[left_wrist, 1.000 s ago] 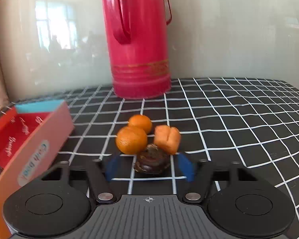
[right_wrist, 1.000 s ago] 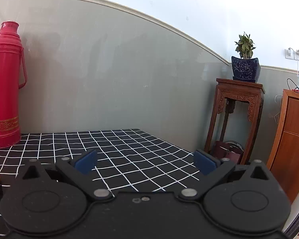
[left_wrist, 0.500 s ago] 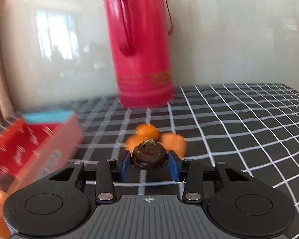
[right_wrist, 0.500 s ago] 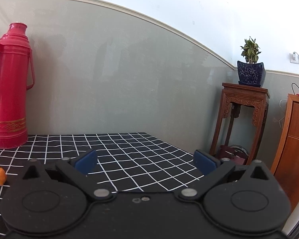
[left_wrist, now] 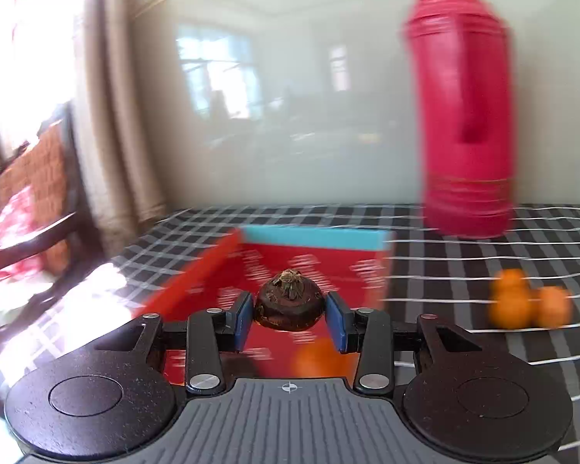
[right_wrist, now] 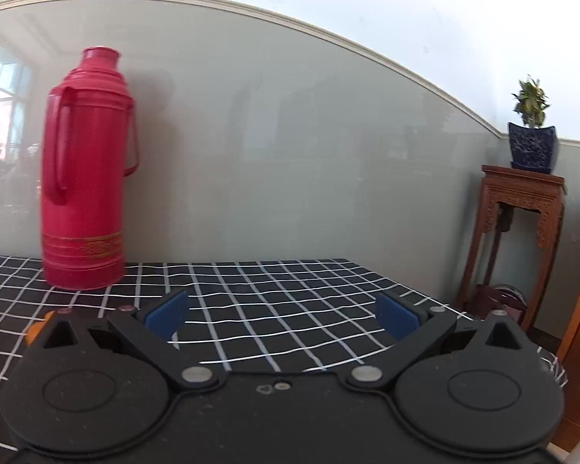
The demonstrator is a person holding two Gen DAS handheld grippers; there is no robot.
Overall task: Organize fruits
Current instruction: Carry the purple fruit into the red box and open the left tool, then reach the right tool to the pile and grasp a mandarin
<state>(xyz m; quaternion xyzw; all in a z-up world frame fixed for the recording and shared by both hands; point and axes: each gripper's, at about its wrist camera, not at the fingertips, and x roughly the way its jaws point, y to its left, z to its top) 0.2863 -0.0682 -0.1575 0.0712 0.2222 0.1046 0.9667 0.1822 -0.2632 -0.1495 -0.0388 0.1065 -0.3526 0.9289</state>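
Note:
My left gripper [left_wrist: 289, 319] is shut on a dark brown round fruit [left_wrist: 289, 306] and holds it in the air over the open red box [left_wrist: 305, 270] with a teal end wall. An orange fruit [left_wrist: 317, 359] lies blurred inside the box below the gripper. Two oranges [left_wrist: 510, 305] and an orange-coloured piece [left_wrist: 553, 306] lie on the checked tablecloth [left_wrist: 483, 270] to the right of the box. My right gripper [right_wrist: 282, 315] is open and empty above the tablecloth [right_wrist: 270, 309]. A bit of orange fruit [right_wrist: 38, 326] shows at its left.
A tall red thermos [left_wrist: 464, 116] stands at the back against the wall; it also shows in the right wrist view [right_wrist: 85, 170]. A chair [left_wrist: 27, 201] stands beyond the table's left edge. A wooden stand [right_wrist: 522, 232] with a potted plant [right_wrist: 531, 123] stands right of the table.
My left gripper closed on the dark fruit, lifted it off the table and swung left over the red box. My right gripper turned slightly left and stayed open.

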